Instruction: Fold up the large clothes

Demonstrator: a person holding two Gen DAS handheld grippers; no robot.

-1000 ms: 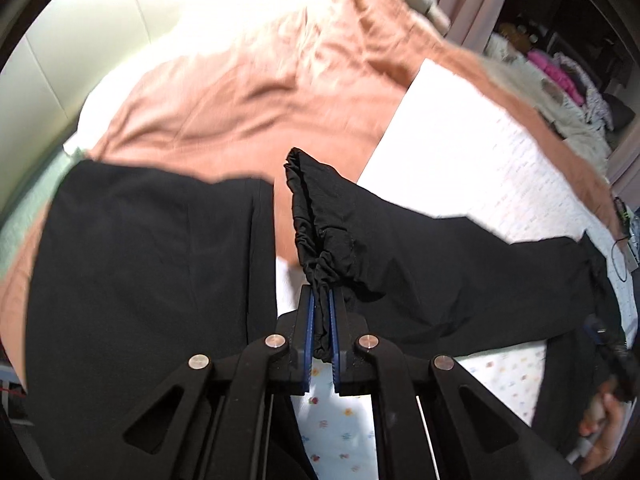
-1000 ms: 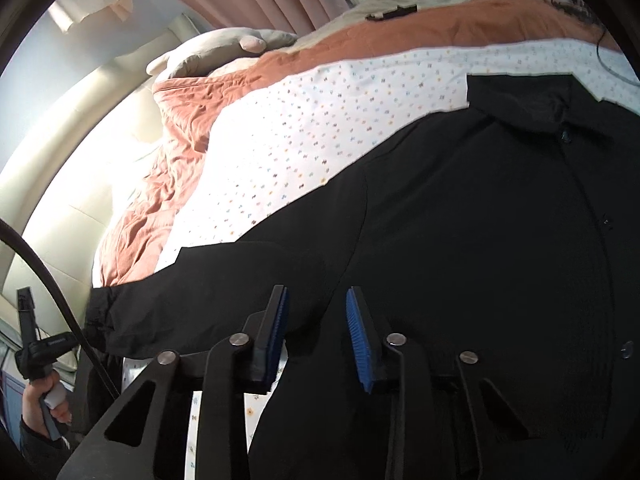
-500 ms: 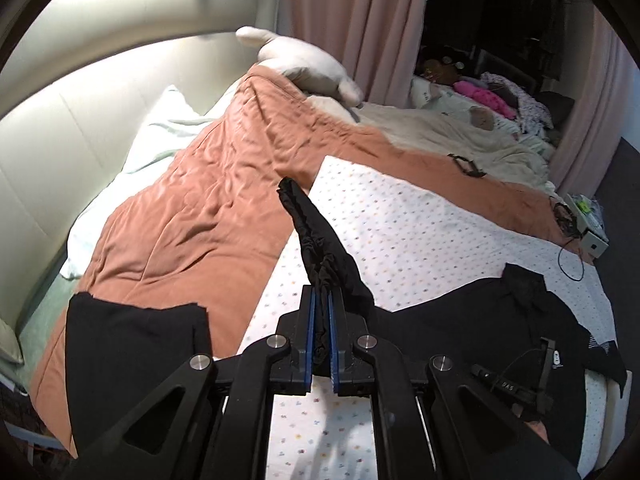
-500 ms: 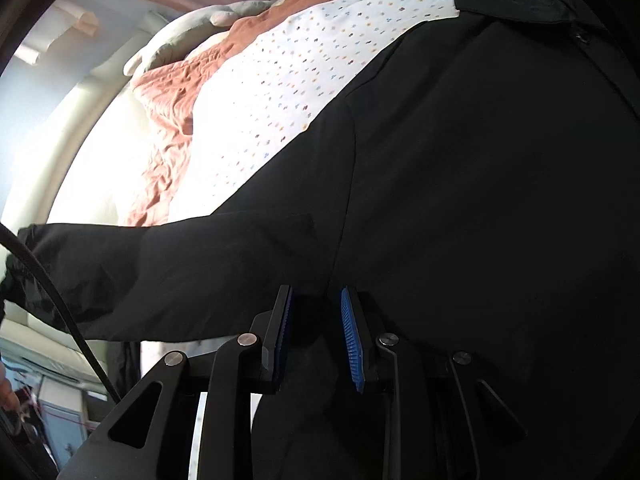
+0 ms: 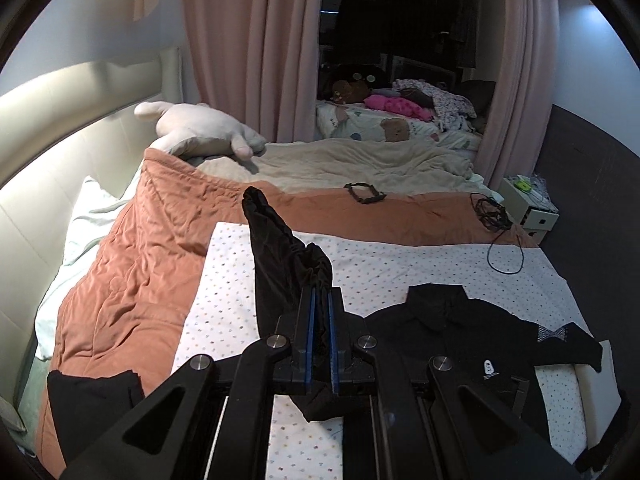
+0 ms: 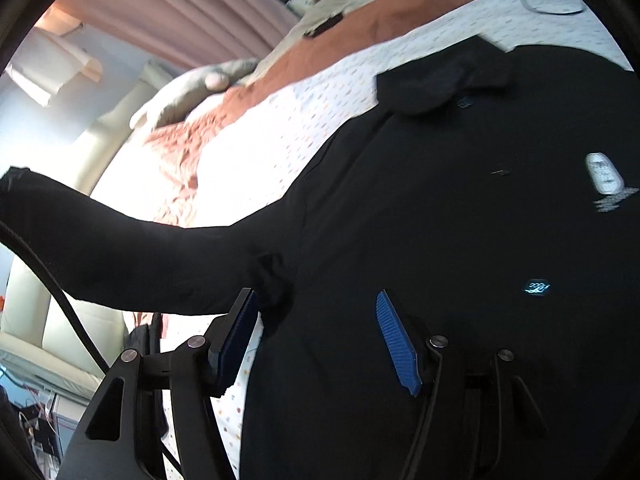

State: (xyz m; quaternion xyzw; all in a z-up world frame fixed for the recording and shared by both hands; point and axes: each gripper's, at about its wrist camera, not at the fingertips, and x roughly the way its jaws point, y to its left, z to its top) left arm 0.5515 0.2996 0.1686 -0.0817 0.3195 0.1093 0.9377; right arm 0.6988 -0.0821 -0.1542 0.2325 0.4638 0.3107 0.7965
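1. Left gripper (image 5: 321, 312), black w/ blue pads, is pinched tight on the gathered cuff of a black long-sleeved shirt's sleeve (image 5: 280, 252); the cuff end sticks up past the pads, a fold hangs below them.
2. That sleeve is lifted off the bed; in the right wrist view it stretches as a dark band (image 6: 132, 256) out to the left, above the sheet.
3. Right gripper (image 6: 316, 328) has just been opening and its jaws stand fairly wide, pads not pressing anything. It hovers close over the shirt, about at the armpit seam; fabric lies under the gap, not gripped.
4. Black collared shirt body (image 6: 460, 220) lies flat on a white sheet w/ small coloured dots (image 5: 400, 264), collar toward the far side, white label on the chest.
5. Beyond the sheet: rust-orange quilted bedspread (image 5: 140, 248), then a beige blanket (image 5: 360, 164).
6. A pale plush toy (image 5: 200, 128) rests by the cream padded headboard (image 5: 48, 128).
7. Another black cloth (image 5: 92, 400) lies on the bedspread's near left corner.
8. Black cable (image 5: 500, 236) coiled on the far right of the bed; pink curtains (image 5: 248, 52) behind.
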